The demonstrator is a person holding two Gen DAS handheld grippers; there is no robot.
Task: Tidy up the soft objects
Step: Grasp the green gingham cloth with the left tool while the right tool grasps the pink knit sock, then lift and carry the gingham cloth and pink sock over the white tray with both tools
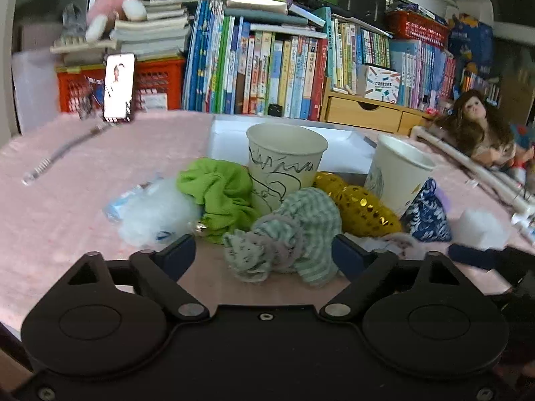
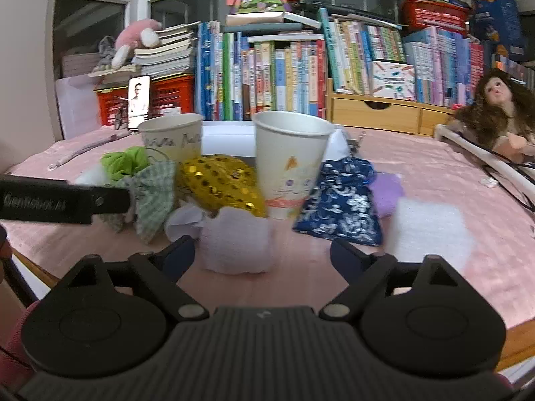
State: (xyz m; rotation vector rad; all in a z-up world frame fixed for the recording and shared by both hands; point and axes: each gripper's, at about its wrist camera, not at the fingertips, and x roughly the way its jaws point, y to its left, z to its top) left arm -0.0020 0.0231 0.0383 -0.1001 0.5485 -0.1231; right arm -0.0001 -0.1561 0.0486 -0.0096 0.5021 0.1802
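Our left gripper has its jaws spread wide, with nothing between them but the near edge of the green checked scrunchie, which lies on the pink cloth just in front of the scribbled cup. Our right gripper is likewise spread and empty, and the pale lilac cloth wad sits between its fingertips without visibly touching either.

We judge both pieces to be very light, limp and compressible. The scrunchie will fold and bunch under the pads, so we would close on its thick gathered ring rather than on a loose frill, which could slip free. The lilac wad looks fluffy; a pinch through its middle should hold it, though it may sag on either side.

Taking the scribbled cup as our landmark: the lime green scrunchie rests against its left side, and a clear plastic packet lies further left. To the cup's right is the gold sequinned pouch, then the cat cup, then the blue patterned pouch, with a white foam block beyond. Behind the cup is a white tray.

Both paper cups look light and tippable, so any sweep past them risks knocking one over. The sequinned pouch may be slippery.
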